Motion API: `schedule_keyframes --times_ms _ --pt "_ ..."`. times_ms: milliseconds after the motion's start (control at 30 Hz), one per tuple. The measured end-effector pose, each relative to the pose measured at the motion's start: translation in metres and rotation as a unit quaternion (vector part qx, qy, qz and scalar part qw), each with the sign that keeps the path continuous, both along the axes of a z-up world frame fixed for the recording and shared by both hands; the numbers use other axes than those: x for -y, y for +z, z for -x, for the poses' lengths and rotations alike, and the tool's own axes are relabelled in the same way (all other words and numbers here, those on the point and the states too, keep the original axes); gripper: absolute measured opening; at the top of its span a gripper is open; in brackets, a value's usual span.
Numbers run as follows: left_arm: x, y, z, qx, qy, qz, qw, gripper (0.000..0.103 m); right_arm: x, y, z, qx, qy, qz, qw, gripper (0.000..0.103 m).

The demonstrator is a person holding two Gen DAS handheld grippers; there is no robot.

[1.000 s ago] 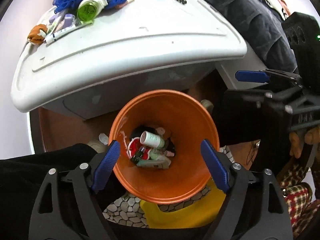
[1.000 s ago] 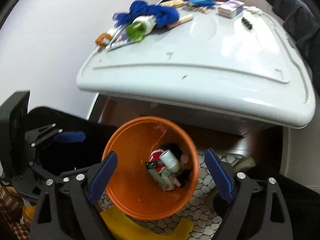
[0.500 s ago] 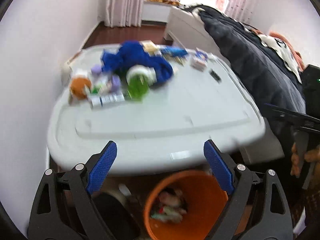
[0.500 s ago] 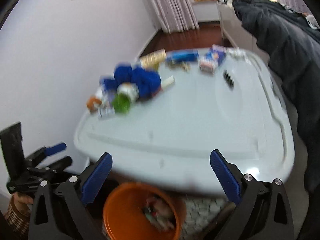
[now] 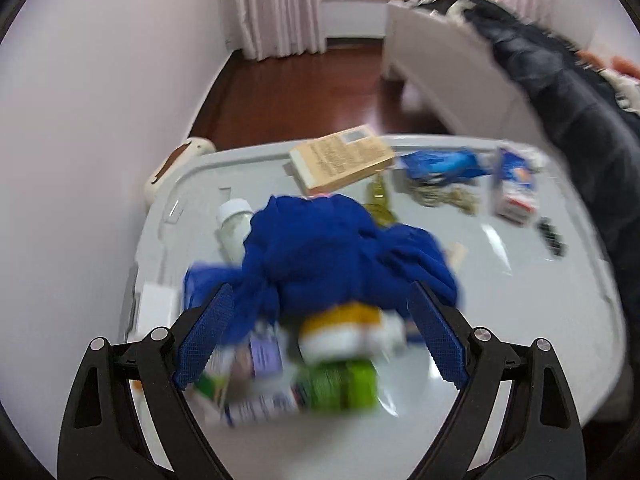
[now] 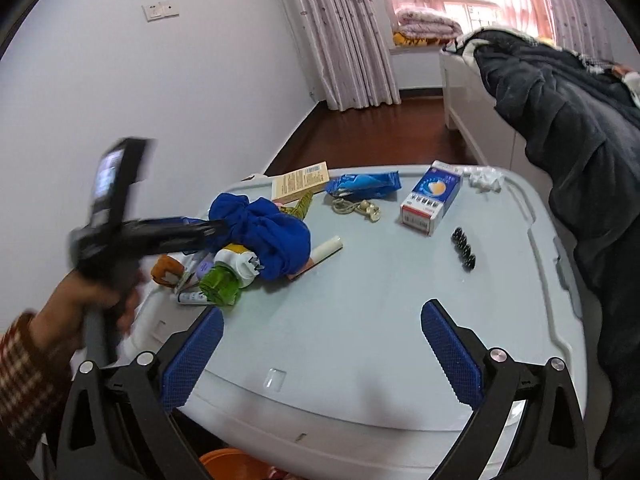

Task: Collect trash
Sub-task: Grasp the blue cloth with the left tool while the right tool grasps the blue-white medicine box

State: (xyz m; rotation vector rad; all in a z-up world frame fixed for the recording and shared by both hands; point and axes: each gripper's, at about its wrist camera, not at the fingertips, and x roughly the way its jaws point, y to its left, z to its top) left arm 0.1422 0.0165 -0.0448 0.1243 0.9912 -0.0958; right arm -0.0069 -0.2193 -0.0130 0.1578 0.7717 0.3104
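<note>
My left gripper point(image 5: 320, 336) is open and empty, low over a pile on the white lid point(image 5: 500, 300): a blue cloth point(image 5: 340, 248), a green bottle with a white cap point(image 5: 340, 376) and small tubes, all blurred. In the right wrist view the left gripper point(image 6: 218, 226) reaches in from the left to the blue cloth point(image 6: 268, 236) and the green bottle point(image 6: 224, 284). My right gripper point(image 6: 320, 356) is open and empty above the lid's near part point(image 6: 360, 320). The orange bin's rim point(image 6: 228, 462) shows at the bottom, under the lid's edge.
On the lid lie a tan box point(image 6: 300, 180), a blue wrapper point(image 6: 364, 184), a cord point(image 6: 356, 208), a blue and white box point(image 6: 432, 196), black beads point(image 6: 464, 248), a white tube point(image 6: 328, 248) and crumpled paper point(image 6: 486, 178). A bed with dark bedding point(image 6: 560, 120) stands right.
Both grippers rose from over the orange bin to above the lid. The left gripper moved forward to the pile with the blue cloth. Both stayed open.
</note>
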Motion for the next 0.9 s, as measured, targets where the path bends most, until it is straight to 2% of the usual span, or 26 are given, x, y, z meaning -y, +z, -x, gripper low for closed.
schedule_keyframes --times_ms 100,167,200,267,367,533,733,900 --pt "0.001 -0.019 -0.026 -0.016 0.027 -0.014 0.9994 0.086 -0.004 0.001 0.004 0.018 0.001 0.029 0.999 0.098" --pt "0.0 -0.025 -0.034 -0.009 0.044 -0.009 0.9989 0.086 -0.006 -0.002 0.003 0.015 0.01 0.036 0.999 0.098" --pt "-0.001 -0.025 -0.035 -0.002 0.05 -0.007 0.9987 0.082 -0.006 -0.005 0.003 0.011 0.013 0.037 0.999 0.098" --pt "-0.001 -0.026 -0.032 0.008 0.061 -0.004 0.9981 0.052 -0.007 -0.007 0.003 0.007 0.014 0.04 0.999 0.098" --pt "0.003 -0.02 -0.022 0.027 0.058 -0.007 0.9979 0.035 -0.006 -0.007 0.006 0.022 0.004 0.056 0.998 0.098" --pt "0.001 0.009 0.007 0.079 0.042 0.028 0.9956 0.033 -0.001 -0.002 0.009 0.04 -0.006 0.058 0.997 0.098" --pt "0.005 0.07 0.059 0.155 0.017 0.059 0.986 0.033 0.012 -0.014 -0.002 0.008 -0.022 0.033 0.999 0.098" --pt "0.009 0.074 0.097 0.167 0.0 0.11 0.9798 0.034 0.031 -0.028 -0.029 -0.034 -0.069 0.02 0.997 0.098"
